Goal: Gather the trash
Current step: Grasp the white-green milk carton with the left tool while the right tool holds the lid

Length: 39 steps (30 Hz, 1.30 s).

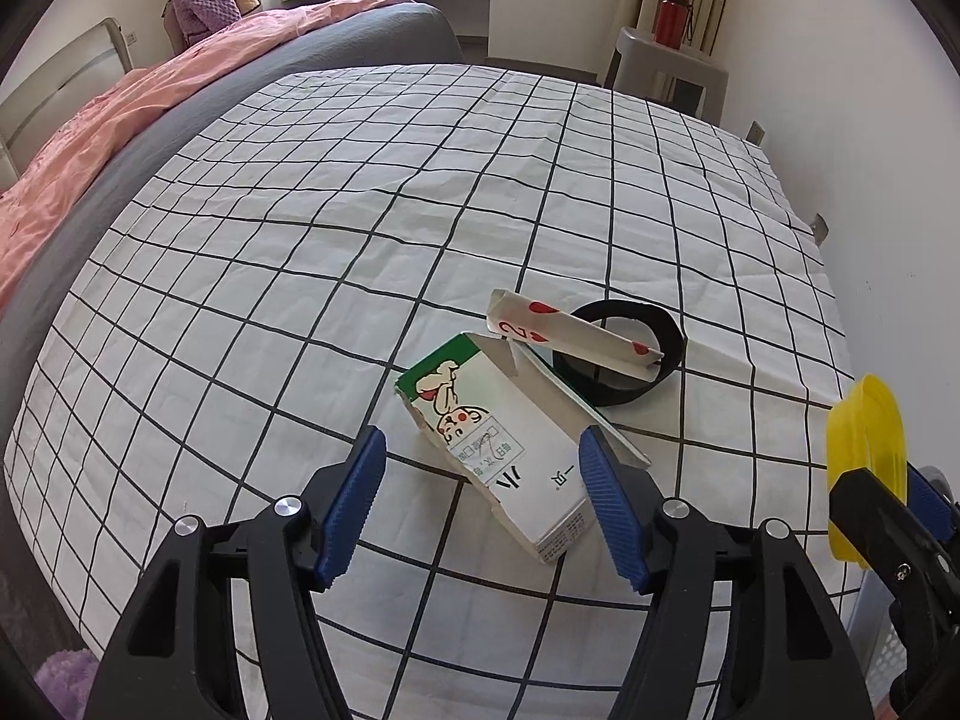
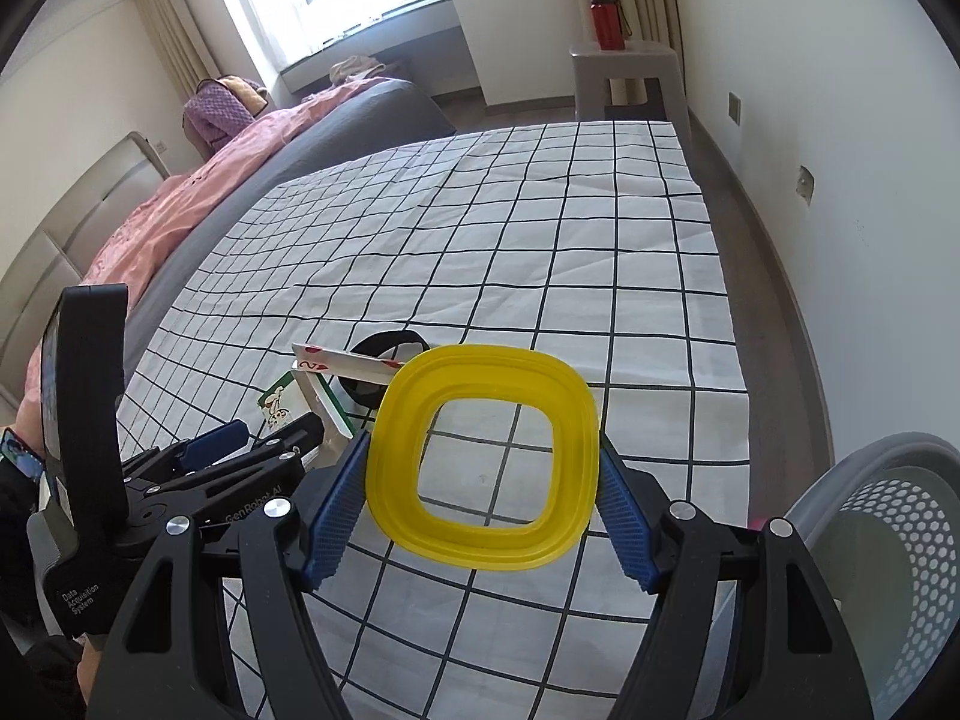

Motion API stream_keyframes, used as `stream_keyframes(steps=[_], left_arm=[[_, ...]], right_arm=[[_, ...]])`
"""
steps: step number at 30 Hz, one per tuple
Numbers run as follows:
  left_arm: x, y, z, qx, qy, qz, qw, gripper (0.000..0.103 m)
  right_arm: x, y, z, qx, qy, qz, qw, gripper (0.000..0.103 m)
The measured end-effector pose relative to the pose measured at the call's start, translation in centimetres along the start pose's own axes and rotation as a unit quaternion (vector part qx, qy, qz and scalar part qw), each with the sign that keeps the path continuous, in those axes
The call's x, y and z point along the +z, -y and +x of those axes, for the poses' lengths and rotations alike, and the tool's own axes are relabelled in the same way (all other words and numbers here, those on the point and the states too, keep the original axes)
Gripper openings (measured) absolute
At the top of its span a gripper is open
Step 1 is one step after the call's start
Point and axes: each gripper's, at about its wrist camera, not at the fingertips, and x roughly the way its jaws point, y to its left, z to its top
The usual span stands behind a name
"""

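A flattened white and green carton lies on the checked cloth, its near end between the open fingers of my left gripper. Behind it a bent playing card rests across a black ring. My right gripper is shut on a yellow square plastic frame and holds it above the cloth; the frame also shows in the left wrist view. The carton, card and black ring show beyond the left gripper in the right wrist view.
A grey perforated basket stands at the right by the table's near corner. A bed with a pink cover runs along the left. A grey stool with a red bottle stands at the far right by the wall.
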Motion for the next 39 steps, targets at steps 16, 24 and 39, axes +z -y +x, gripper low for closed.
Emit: stream_keyframes(steps=[16, 24, 39], left_arm=[[0.6, -1.1, -0.8, 0.006, 0.004, 0.000, 1.0000, 0.064], [1.3, 1.4, 0.4, 0.011, 0.000, 0.023, 0.9997, 0.064], [-0.2, -3.1, 0.0, 0.040, -0.019, 0.009, 0.9990, 0.064]], right_arm=[[0.1, -0.3, -0.5, 0.006, 0.007, 0.002, 1.000, 0.069], [0.2, -0.1, -0.8, 0.008, 0.010, 0.005, 1.000, 0.069], [0.3, -0.2, -1.1, 0.011, 0.013, 0.003, 1.000, 0.069]])
